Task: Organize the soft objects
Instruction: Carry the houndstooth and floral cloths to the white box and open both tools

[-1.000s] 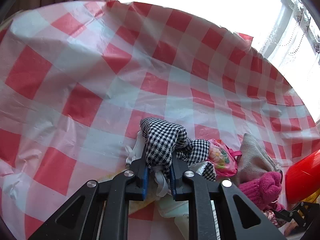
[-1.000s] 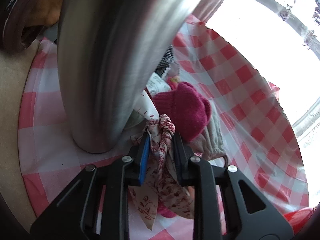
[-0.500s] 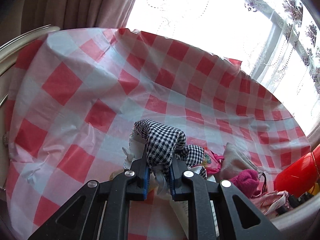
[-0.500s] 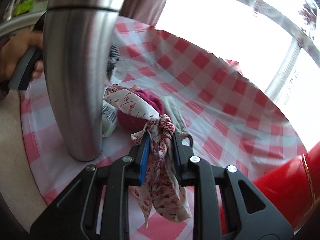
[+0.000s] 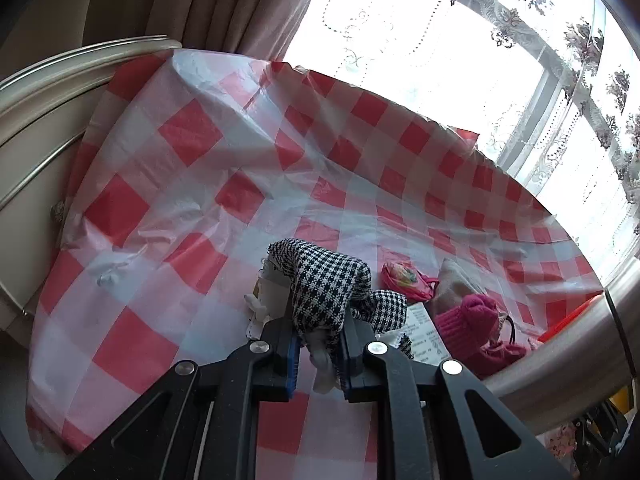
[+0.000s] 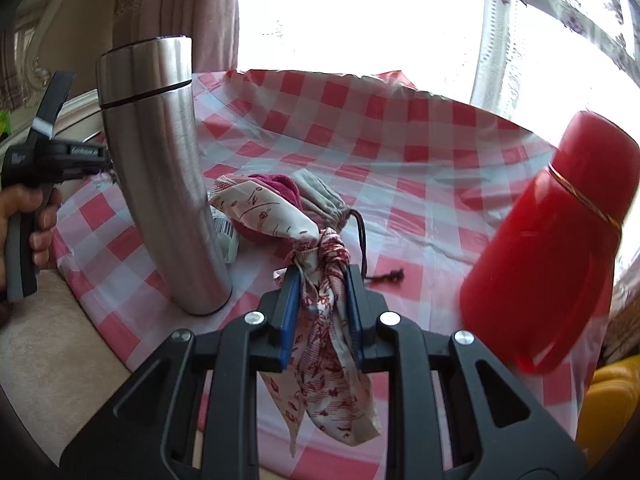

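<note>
Two grippers are each clamping cloth: our left gripper (image 5: 318,354) is pinching the black-and-white houndstooth fabric (image 5: 326,286), our right gripper (image 6: 322,312) the red-printed cream scarf (image 6: 320,344), hanging lengthwise below its jaws.

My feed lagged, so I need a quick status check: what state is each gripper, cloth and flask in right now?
Left gripper: shut on houndstooth cloth, lifted.
Right gripper: shut on red-patterned scarf, its end hanging.
Steel flask: upright, lid on.
Red flask: upright, lid on.
Pink knit item: lying on checked tablecloth.
</note>
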`<state>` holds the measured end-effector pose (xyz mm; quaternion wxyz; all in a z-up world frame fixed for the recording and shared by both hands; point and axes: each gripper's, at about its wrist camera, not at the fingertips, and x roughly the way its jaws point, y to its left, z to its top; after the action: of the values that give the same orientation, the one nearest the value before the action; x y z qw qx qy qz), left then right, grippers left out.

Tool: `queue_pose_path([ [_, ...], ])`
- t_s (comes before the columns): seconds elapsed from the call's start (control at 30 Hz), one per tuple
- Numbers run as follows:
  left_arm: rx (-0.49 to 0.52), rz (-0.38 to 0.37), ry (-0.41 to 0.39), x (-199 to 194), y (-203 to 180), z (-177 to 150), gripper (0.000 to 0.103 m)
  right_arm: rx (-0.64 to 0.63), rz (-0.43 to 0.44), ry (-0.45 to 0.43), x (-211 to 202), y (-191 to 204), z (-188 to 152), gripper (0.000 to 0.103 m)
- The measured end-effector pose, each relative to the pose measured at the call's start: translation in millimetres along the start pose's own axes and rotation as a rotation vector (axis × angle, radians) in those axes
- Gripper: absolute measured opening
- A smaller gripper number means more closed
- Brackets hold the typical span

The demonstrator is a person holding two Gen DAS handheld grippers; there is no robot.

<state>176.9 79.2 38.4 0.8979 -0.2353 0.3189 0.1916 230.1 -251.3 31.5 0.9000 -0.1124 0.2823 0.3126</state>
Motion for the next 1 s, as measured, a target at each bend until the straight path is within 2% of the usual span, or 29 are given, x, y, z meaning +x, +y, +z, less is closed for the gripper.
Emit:
queue_pose_path([
  [0.2,-0.004,-0.013,0.037,-17,7,-29,0.016,0.076,0.013,0.024,-21,-3,-19,0.026],
  [0.53,0.013,-0.05,0.054,-45,1,-55,0.016,0.142,-0.047,0.096,-43,-13,-46,0.026],
  [1.0,0.112,-0.146,0.11,-69,-51,-88,0.016,0.221,-0.161,0.154,-80,-39,-77,0.026],
])
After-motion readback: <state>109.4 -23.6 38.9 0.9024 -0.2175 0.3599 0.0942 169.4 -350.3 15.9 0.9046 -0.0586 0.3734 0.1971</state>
